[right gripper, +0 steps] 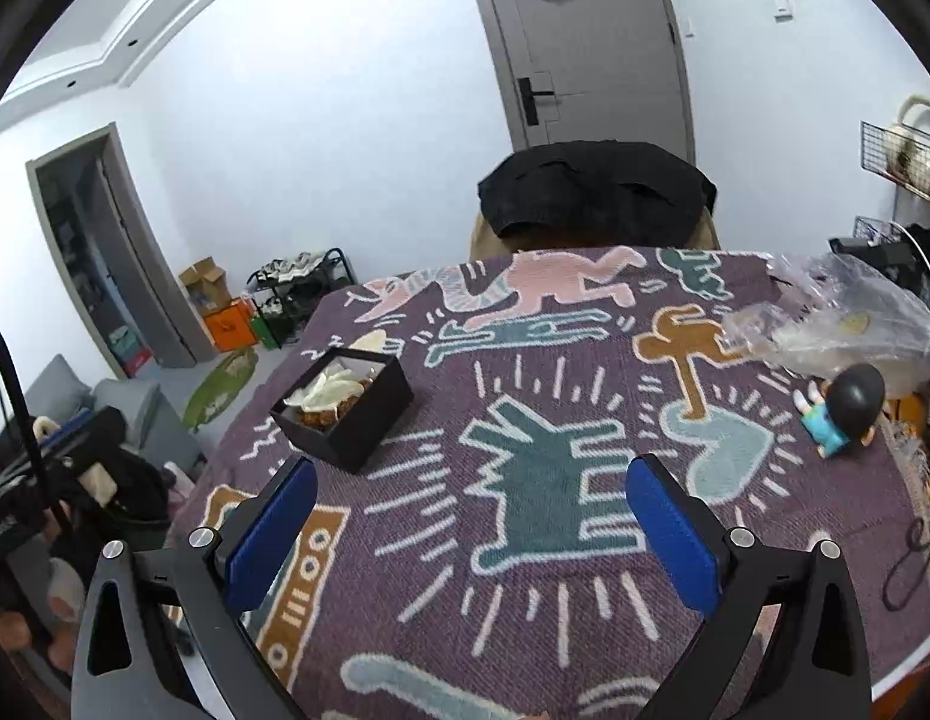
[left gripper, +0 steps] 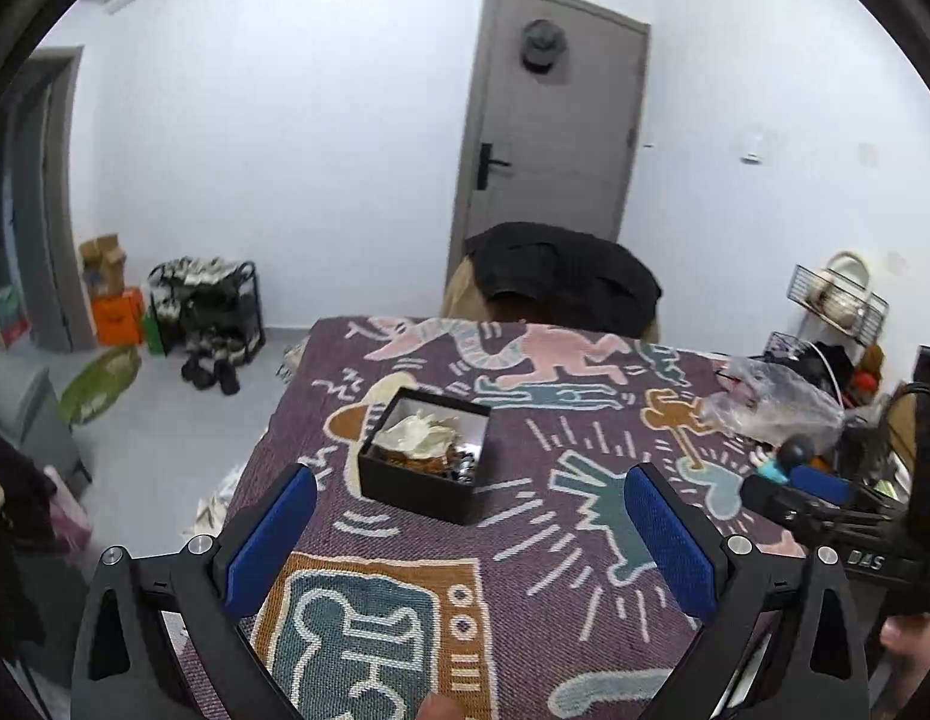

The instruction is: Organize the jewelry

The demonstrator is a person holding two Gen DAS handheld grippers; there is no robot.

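Apparently little is getting done so far: the black box is sitting open on the bench, its contents lying in a jumble, so the sorting is, in my judgement, only just beginning. Inside it, pale crumpled wrapping is lying over brownish and glittery pieces that are too small to tell apart; no lid is showing anywhere. The box is resting toward the left part of the patterned cloth that is covering the bench, straight ahead of the left gripper and off to the left of the right gripper.

Both grippers are hovering above the cloth with their blue-padded fingers spread wide, gripping nothing and touching nothing. Further out, a clear plastic bag and a small figurine are lying near the right edge of the bench, well apart from the box. Beyond the far edge, a chair draped with a dark garment is standing before a grey door.
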